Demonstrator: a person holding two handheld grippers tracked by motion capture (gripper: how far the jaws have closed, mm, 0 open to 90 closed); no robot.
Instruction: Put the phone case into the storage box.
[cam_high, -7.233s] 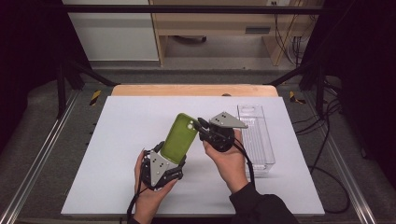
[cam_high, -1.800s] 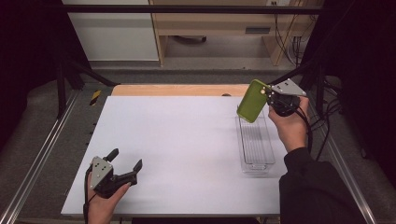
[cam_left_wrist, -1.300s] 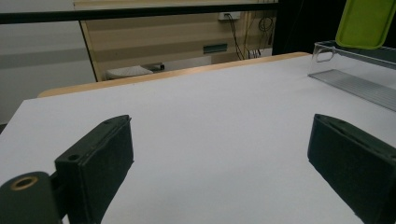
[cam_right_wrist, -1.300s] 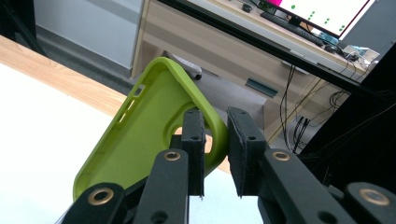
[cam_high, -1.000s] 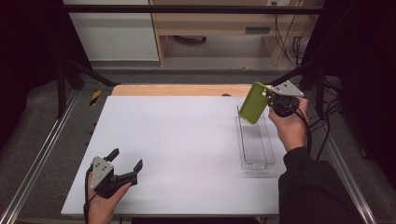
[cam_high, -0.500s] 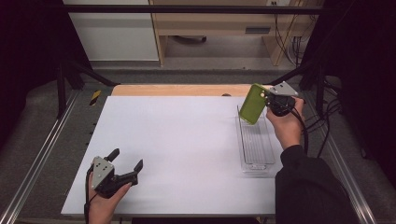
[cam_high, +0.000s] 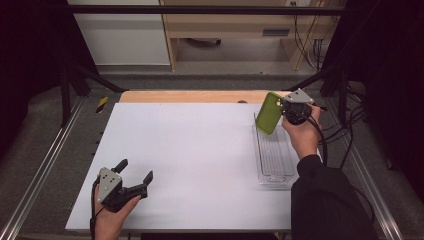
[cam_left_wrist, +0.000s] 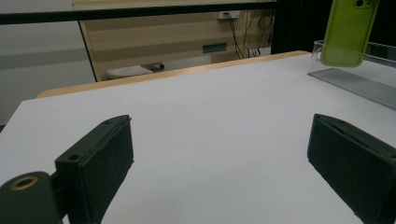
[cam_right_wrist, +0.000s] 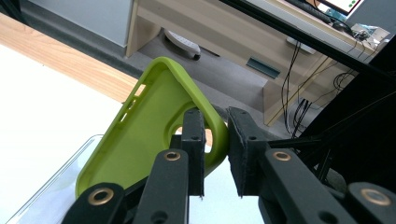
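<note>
White table (cam_high: 200, 150); right gripper (cam_high: 285, 107) jaws clamp green phone case (cam_high: 268, 113) over clear tray (cam_high: 274, 155).

The high view looks forward and down from above the person's side onto the white rectangular tabletop (cam_high: 200, 150). The left gripper view sits low and near the surface, facing across it toward the clear plastic tray (cam_left_wrist: 359, 79); both share the lime-green phone case (cam_left_wrist: 348, 32). The right gripper view looks closely, apparently upward, at that case.

Black tongs (cam_left_wrist: 224, 172) gape over the white table (cam_left_wrist: 210, 121) — green phone case (cam_left_wrist: 348, 30) hangs above a clear tray (cam_left_wrist: 369, 79).
</note>
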